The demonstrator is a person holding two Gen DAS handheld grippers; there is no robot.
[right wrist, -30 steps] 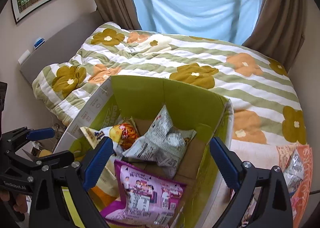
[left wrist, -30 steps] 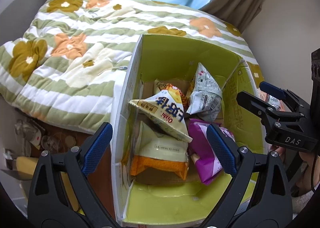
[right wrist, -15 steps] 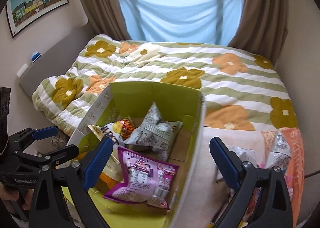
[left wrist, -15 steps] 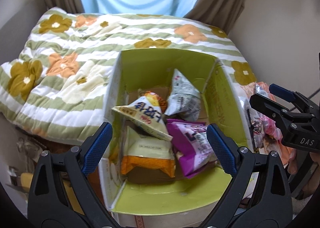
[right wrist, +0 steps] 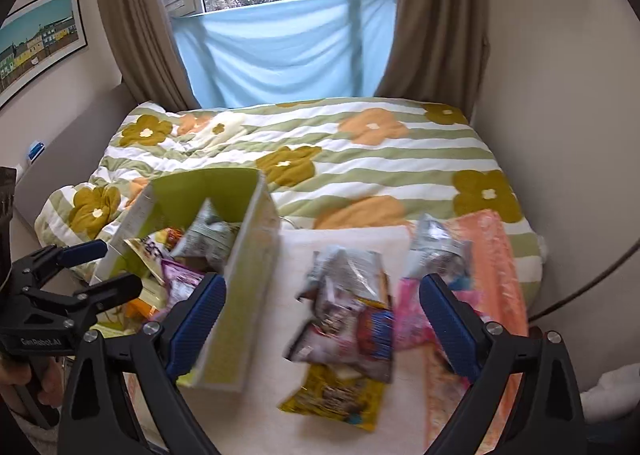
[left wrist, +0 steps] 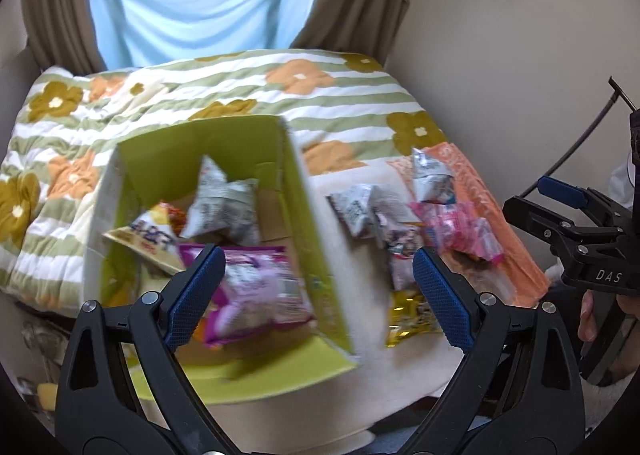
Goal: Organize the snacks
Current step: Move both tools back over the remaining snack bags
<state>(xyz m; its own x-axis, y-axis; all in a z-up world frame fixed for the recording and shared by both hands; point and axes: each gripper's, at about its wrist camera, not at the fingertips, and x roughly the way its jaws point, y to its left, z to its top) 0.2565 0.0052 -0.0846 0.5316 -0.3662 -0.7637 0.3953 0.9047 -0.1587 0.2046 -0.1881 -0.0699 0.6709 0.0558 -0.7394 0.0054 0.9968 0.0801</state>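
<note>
1. The loose snack packets (right wrist: 344,319) lay in a heap on a cream cloth (right wrist: 288,255) on the bed, just right of the green cardboard box (left wrist: 296,191). Motion blur hid the finer print, but silver, pink and yellow bags were among them.
2. They looked light, crinkly and slick, with air inside, so I judged they would crush or squirt free under a hard pinch. The flat sealed edge or a corner seemed the safest place to grip.
3. The box already held several bags, among them a purple packet (left wrist: 256,287) and a silver packet (left wrist: 224,203), piled loosely.
4. The left gripper (left wrist: 316,295) stood with its blue pads wide apart and nothing between them, aimed over the box's right wall.
5. The right gripper (right wrist: 320,323) was likewise spread and empty, hovering above the heap.
6. The tall box wall stood between heap and box interior, so a carried bag would need to clear it.
7. Around lay a floral quilt (right wrist: 360,159), an orange cloth (right wrist: 496,255), curtains and a window.
</note>
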